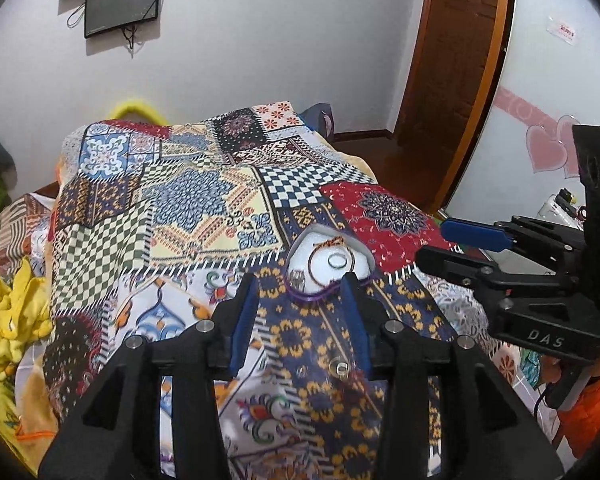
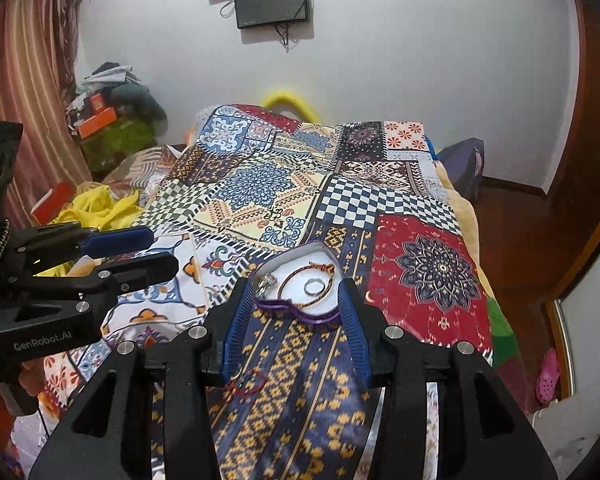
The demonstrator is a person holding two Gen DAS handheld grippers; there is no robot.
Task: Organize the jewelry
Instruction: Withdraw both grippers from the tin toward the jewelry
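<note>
A heart-shaped jewelry box (image 1: 329, 267) with a white lining sits on the patterned bedspread, also in the right wrist view (image 2: 300, 286). Inside lie a thin bangle (image 2: 306, 284), a silver ring (image 2: 314, 286) and a sparkly piece (image 2: 265, 282). A silver ring (image 1: 339, 368) lies on the cloth near the left gripper's right finger. A red cord bracelet (image 2: 249, 383) lies on the cloth by the right gripper's left finger. My left gripper (image 1: 300, 284) is open and empty, just short of the box. My right gripper (image 2: 294, 290) is open and empty, its fingers flanking the box's near edge.
The patterned bedspread (image 1: 204, 200) covers a bed. Yellow cloth (image 1: 8, 316) lies at its left. Screens hang on the far wall (image 2: 272, 0). A wooden door (image 1: 456, 60) stands at the right. A clothes pile (image 2: 116, 120) sits in the left corner.
</note>
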